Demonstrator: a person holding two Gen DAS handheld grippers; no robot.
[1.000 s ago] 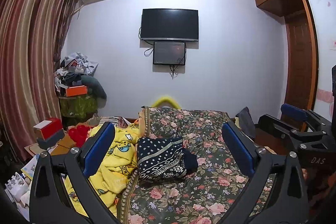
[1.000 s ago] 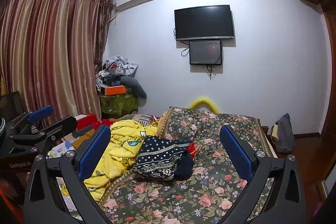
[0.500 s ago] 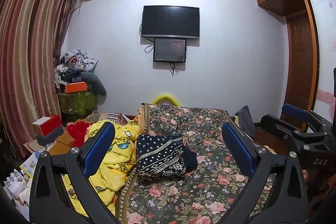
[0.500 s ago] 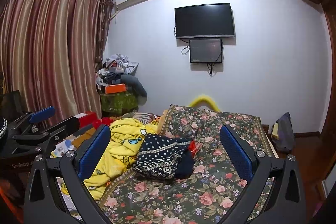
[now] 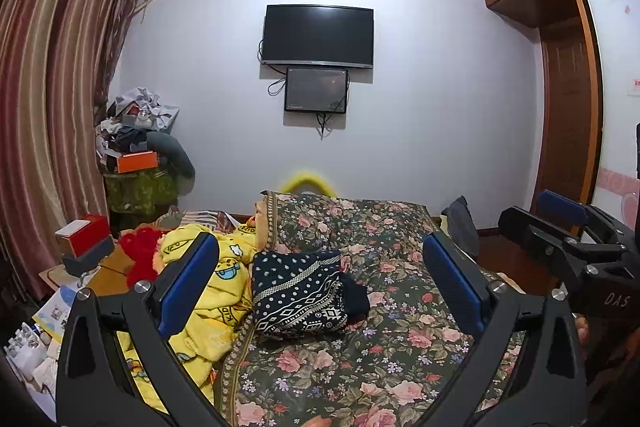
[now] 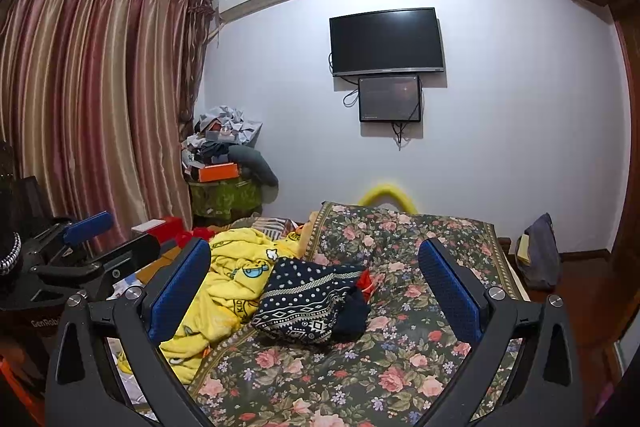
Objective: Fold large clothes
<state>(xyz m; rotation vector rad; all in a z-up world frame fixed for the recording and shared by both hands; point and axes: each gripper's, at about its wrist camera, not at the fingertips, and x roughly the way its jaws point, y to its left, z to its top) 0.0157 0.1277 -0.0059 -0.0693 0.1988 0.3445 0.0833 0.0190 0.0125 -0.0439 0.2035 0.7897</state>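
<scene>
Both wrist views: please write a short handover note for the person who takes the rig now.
Left hand-held gripper: open, empty, held above the bed.
Right hand-held gripper: open, empty, also above the bed.
Navy patterned garment: bunched on the floral bedspread, beside the yellow cartoon blanket, which lies crumpled at the bed's left edge.
Done: nothing visibly folded; neither piece is gripped.
Left: probably take the navy garment first, spread it flat on the bedspread, fold it, then the yellow blanket.

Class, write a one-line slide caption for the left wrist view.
Open left gripper hovers above a folded navy patterned garment on the floral bedspread.
</scene>
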